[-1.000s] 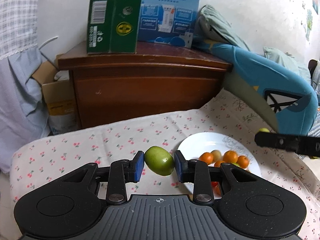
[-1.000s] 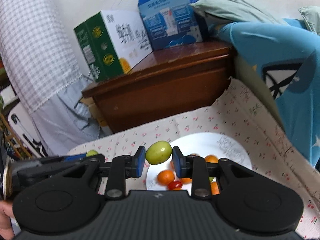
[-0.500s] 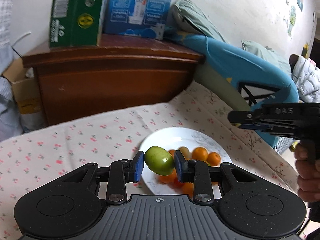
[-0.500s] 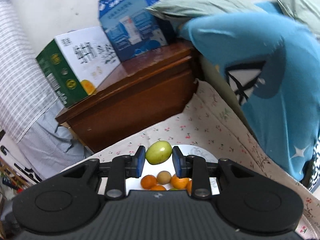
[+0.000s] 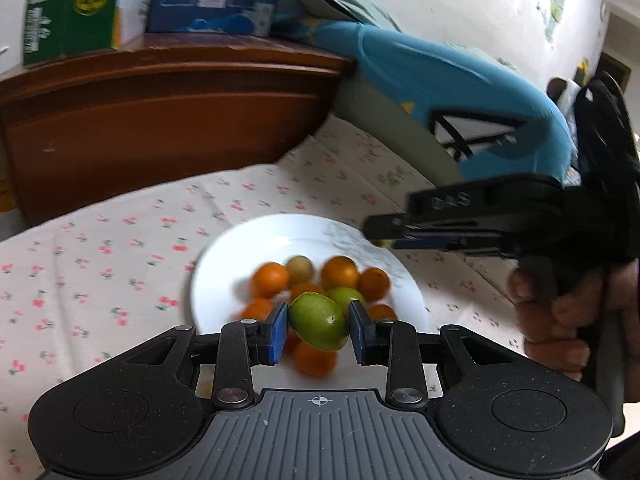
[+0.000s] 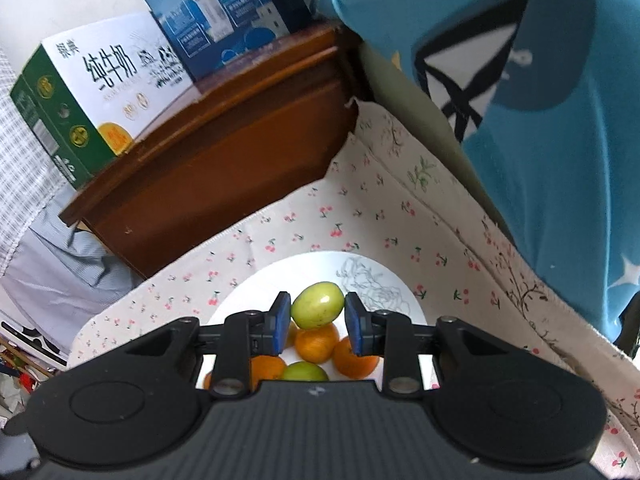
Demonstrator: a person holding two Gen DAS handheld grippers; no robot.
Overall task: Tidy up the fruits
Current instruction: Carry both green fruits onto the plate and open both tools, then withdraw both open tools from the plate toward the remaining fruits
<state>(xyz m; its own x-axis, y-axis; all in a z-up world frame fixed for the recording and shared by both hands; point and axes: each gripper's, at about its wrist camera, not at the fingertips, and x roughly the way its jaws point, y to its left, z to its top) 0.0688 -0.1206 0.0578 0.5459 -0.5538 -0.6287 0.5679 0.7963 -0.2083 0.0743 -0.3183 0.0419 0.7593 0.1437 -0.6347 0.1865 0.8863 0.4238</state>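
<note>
1. Carrying one green fruit (image 5: 319,326) in my left gripper (image 5: 319,330), clamped between the blue pads, above the white plate (image 5: 224,258) on the bed.
2. I am gripping a second green fruit (image 6: 317,311) in my right gripper (image 6: 317,322), over the oranges (image 6: 317,342).
3. I am judging the next move: lowering each gently, then opening so neither rolls off.

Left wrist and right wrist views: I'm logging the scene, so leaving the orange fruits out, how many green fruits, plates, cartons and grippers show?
Green fruits: 3 (one in the left gripper, one in the right gripper, one lying on the plate)
Plates: 1
Cartons: 2 (green carton, blue carton)
Grippers: 2
Total: 8
</note>
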